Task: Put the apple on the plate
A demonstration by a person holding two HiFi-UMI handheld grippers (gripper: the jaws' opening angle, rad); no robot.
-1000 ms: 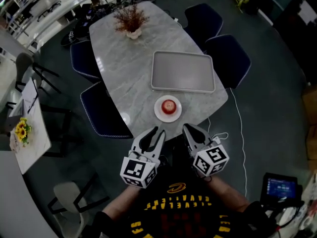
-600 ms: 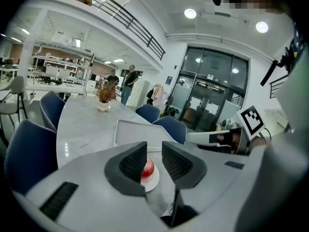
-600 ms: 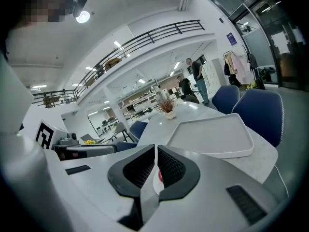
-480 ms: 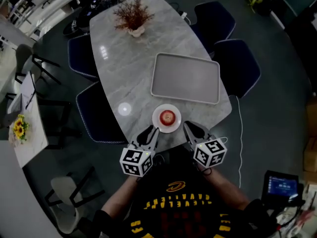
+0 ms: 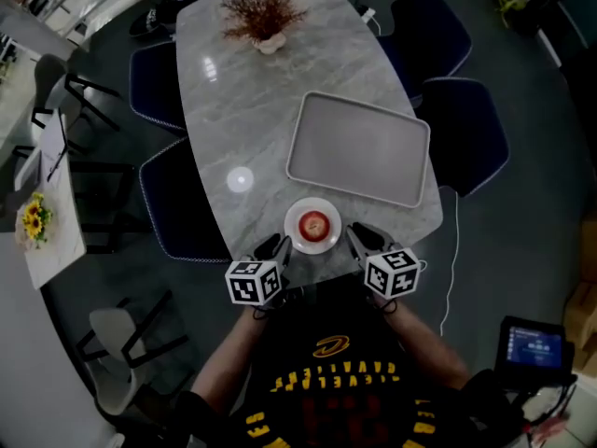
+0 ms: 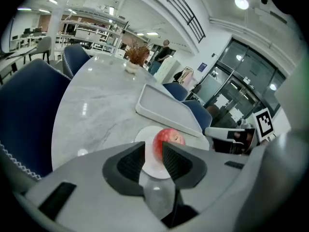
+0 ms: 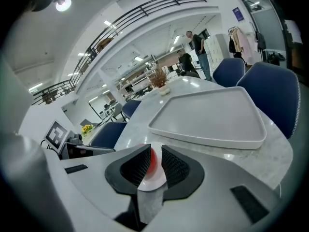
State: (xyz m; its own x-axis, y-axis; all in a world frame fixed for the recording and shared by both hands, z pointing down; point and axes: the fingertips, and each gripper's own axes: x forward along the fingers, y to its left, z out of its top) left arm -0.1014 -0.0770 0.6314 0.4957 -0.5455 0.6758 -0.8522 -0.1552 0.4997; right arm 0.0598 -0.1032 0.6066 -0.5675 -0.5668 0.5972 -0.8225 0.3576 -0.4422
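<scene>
Item: long grey marble table (image 5: 233, 91), rounded ends, with dark blue chairs (image 5: 177, 208) pushed in along both long sides. On it, mid-length toward the right side, a large rectangular grey tray (image 5: 359, 147), bare. At the far end, a small pot of dried reddish twigs (image 5: 264, 12). Held just off the near edge of the table, one to each side of the plate: left gripper (image 5: 277, 247), jaws spread with nothing between the pads, the apple showing through the gap in its own view but lying beyond the fingertips; right gripper (image 5: 362, 239), jaws likewise standing apart and holding nothing, a strip of red and white showing through its gap from farther off. Both point forward and down at the table's near end. Between the tray and the near edge, a small round white plate (image 5: 297, 241). On the middle of that plate, one red apple (image 5: 315, 224), upright, touched by neither gripper. Status, as judged: the apple already sits on the plate, so the placing step reads as complete and nothing remains to carry. Next move, as judged: none on the apple itself; the grippers need only keep off the plate, since a knock at this near edge could roll the fruit off.
</scene>
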